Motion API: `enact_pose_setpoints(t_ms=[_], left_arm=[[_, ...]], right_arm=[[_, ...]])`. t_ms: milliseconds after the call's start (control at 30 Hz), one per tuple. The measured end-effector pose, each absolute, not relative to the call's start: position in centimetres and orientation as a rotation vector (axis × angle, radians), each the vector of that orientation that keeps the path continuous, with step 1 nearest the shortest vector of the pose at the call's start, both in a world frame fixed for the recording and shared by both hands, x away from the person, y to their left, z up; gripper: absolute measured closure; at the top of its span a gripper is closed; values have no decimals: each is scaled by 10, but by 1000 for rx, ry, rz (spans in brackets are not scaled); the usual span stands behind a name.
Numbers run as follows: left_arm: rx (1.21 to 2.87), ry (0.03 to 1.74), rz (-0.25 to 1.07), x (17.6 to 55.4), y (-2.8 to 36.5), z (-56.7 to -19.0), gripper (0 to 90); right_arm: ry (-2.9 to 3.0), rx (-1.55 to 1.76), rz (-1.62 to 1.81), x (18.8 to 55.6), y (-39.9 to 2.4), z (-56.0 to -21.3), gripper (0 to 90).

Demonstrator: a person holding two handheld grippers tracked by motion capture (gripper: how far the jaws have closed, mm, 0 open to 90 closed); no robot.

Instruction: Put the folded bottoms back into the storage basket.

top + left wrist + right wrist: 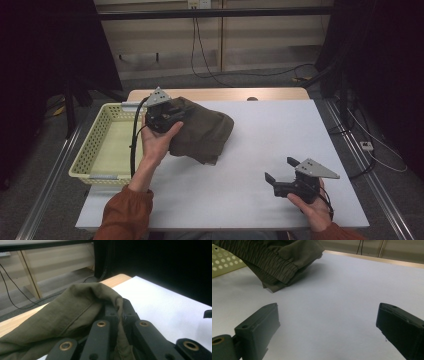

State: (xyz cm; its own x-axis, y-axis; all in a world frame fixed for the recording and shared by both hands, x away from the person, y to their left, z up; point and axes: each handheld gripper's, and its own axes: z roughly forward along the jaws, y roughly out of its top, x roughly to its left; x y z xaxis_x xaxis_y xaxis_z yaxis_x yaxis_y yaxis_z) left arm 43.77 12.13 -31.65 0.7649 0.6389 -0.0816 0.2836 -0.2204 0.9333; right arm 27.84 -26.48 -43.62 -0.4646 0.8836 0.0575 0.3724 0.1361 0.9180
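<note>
An olive-green folded garment hangs from my left gripper, lifted at its left end while its right part sags toward the white table top. In the left gripper view the jaws are closed with a fold of the garment pinched between them. The garment's elastic waistband shows at the upper left of the right gripper view. My right gripper rests low near the table's front right, jaws wide apart with nothing between its fingertips.
A pale yellow perforated basket stands at the table's left edge, beside the left hand. Cables run across the floor behind the table and along its right side. A wooden strip borders the far edge.
</note>
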Motion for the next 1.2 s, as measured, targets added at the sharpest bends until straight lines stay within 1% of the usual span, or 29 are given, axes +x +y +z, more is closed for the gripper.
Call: enact_pose_setpoints(t_ms=[500,933,1200], left_arm=[[1797,701,436,422,135,-298,869],[1748,697,461,410,160,-287,869],[1726,681,478,404,167,-278,869]], right_arm=[[1910,1201,1300,278,-265,-436,44],[1913,1194,1296,278,-265,-436,44],[1911,1192,1295,277,-264,-436,45]])
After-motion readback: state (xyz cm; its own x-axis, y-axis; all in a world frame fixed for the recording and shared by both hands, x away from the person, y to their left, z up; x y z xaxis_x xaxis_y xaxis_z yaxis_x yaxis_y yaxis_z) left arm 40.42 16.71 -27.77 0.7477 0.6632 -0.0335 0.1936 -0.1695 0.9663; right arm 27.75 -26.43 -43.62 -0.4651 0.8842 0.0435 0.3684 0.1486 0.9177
